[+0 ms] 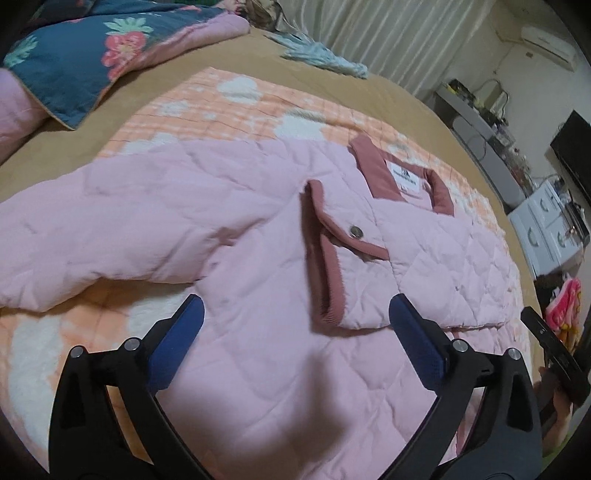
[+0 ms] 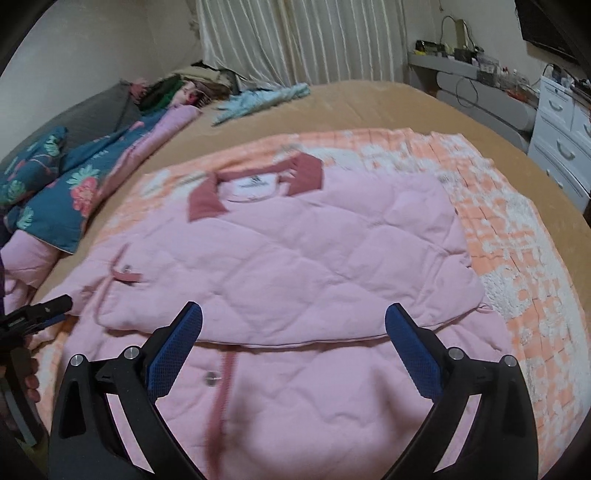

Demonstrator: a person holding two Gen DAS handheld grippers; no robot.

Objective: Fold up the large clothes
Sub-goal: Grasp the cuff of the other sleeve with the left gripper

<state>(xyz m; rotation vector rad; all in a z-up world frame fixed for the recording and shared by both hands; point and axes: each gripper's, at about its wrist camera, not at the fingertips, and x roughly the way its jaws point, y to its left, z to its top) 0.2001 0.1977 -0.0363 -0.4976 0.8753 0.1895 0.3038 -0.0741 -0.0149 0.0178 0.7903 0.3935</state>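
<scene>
At the bed's left edge lies a dark blue flowered quilt [image 1: 70,55] with a pink underside, bunched up against the tan bedsheet [image 1: 332,79]. A strip of pale blue cloth [image 1: 325,55] lies on the sheet near the far edge, below the white curtains [image 1: 399,33]. In the middle of the bed an orange-and-white checked blanket [image 1: 236,107] is spread flat, and the pink quilted jacket [image 1: 207,206] lies on it — collar toward the far edge, with its white label [image 1: 402,179] showing. One sleeve [image 1: 340,258], trimmed in darker rose and bearing a metal snap, is folded across the jacket's chest; the other side reaches out toward the bed's left edge. The left gripper [image 1: 295,317] hovers over the jacket's lower part, its jaws spread wide with nothing between them. The right gripper [image 2: 293,325] also hangs above the jacket — its jaws stand wide and clear of the cloth, over a folded edge. White drawers [image 2: 565,147] stand beyond the bed's right edge.
</scene>
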